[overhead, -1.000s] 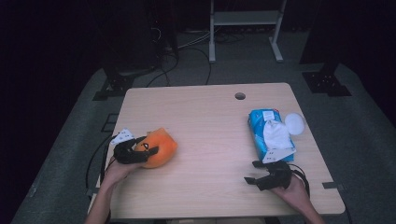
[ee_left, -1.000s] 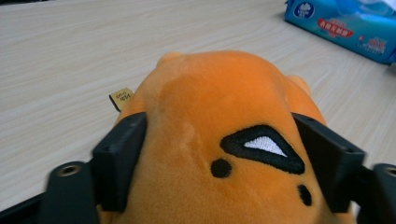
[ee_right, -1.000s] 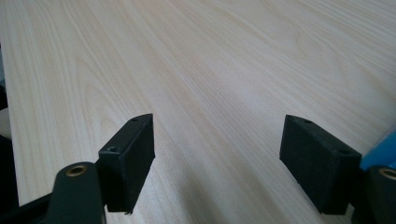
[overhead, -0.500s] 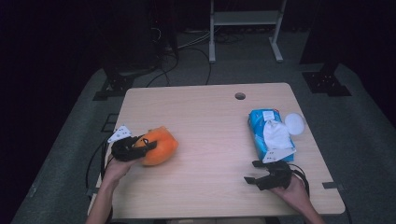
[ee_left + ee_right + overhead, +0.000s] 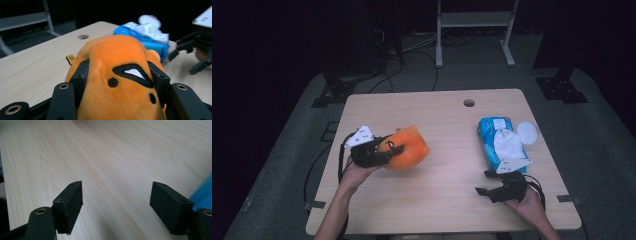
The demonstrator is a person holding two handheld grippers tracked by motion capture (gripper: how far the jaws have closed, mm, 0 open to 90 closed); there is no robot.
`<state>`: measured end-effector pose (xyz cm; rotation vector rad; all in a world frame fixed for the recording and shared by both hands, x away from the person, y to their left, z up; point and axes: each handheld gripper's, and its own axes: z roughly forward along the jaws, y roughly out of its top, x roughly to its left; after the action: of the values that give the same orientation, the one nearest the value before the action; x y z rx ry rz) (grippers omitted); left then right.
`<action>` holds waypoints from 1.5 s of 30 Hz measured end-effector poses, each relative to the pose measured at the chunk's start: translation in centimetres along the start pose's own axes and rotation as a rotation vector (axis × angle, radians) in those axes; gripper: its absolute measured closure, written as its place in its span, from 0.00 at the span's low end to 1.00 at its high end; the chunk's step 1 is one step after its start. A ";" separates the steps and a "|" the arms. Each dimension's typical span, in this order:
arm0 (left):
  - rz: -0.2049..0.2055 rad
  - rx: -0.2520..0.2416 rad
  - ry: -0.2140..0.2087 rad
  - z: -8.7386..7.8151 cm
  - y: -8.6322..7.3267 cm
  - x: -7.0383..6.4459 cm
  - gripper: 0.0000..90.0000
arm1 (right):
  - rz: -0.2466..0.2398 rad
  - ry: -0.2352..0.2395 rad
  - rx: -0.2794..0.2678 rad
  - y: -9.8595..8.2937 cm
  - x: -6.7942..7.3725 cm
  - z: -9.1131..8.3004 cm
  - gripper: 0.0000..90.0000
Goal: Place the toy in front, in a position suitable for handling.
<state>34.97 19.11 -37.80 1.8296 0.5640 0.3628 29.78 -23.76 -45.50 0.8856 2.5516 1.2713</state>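
Left gripper clamped on the orange plush, jaws pressed into both its sides, squeezing the fabric; plush sits at about 9 o'clock on the table, whether lifted or resting can't tell. Right gripper released, jaws wide apart with bare wood between them, low over the table at about 4 o'clock, just beside the near end of the blue wipes pack, holding nothing.

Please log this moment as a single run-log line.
left claw: shut on orange plush toy | right claw: open above table | blue wipes pack: untouched
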 end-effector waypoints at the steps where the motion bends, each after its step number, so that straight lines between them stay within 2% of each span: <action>1: 0.007 0.000 -0.014 0.5 0.2 -0.4 0.51 | 0.002 -0.001 -0.002 0.0 0.0 -0.1 0.28; 4: 0.016 0.001 -0.057 2.0 0.3 -1.5 0.51 | 0.005 -0.006 -0.007 0.0 -0.2 -0.4 0.28; 6: 0.018 0.004 -0.068 2.6 0.2 -1.9 0.51 | 0.000 -0.015 -0.012 0.0 -0.2 -0.7 0.28; 7: 0.019 0.009 -0.096 3.6 -0.1 -2.5 0.51 | 0.005 -0.018 -0.017 0.0 -0.3 -0.9 0.28; 9: 0.016 0.015 -0.106 4.0 -0.4 -2.8 0.51 | 0.006 -0.023 -0.023 0.0 -0.3 -1.1 0.28; 10: 0.015 0.029 -0.131 5.0 -1.0 -3.4 0.51 | 0.010 -0.037 -0.037 0.0 -0.5 -1.5 0.28; 13: 0.019 0.056 -0.164 6.1 -2.0 -4.3 0.51 | 0.012 -0.051 -0.051 -0.1 -0.7 -2.0 0.28; 23: 0.049 0.087 -0.247 8.3 -3.8 -6.4 0.49 | -0.001 -0.093 -0.102 0.5 -0.9 -3.8 0.28; 25: 0.056 0.101 -0.254 8.5 -4.1 -6.6 0.49 | 0.000 -0.102 -0.115 0.7 -1.1 -4.2 0.28; 28: 0.053 0.093 -0.255 8.5 -4.2 -6.6 0.48 | -0.001 -0.112 -0.125 0.9 -1.3 -4.6 0.28; 35: 0.052 0.106 -0.265 8.6 -4.8 -6.7 0.44 | -0.023 -0.169 -0.150 2.1 -2.4 -5.8 0.29; 36: 0.055 0.107 -0.264 8.6 -4.8 -6.7 0.44 | -0.024 -0.191 -0.145 2.5 -3.2 -5.9 0.29; 38: 0.054 0.109 -0.264 8.6 -4.9 -6.7 0.43 | -0.026 -0.205 -0.143 2.7 -3.6 -5.9 0.29; 39: 0.054 0.109 -0.263 8.6 -4.9 -6.8 0.43 | -0.028 -0.232 -0.133 3.0 -4.4 -5.8 0.29; 42: 0.064 0.114 -0.265 8.5 -5.0 -6.7 0.43 | -0.030 -0.251 -0.126 3.4 -5.2 -5.6 0.29; 43: 0.065 0.114 -0.266 8.5 -5.0 -6.7 0.42 | -0.027 -0.273 -0.127 3.6 -6.0 -5.4 0.29; 45: 0.065 0.115 -0.268 8.5 -5.0 -6.7 0.42 | -0.018 -0.286 -0.132 3.8 -6.9 -5.2 0.30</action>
<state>32.66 9.96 -45.10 1.9712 0.3460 0.1269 35.04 -29.43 -40.11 0.9386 2.2249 1.1959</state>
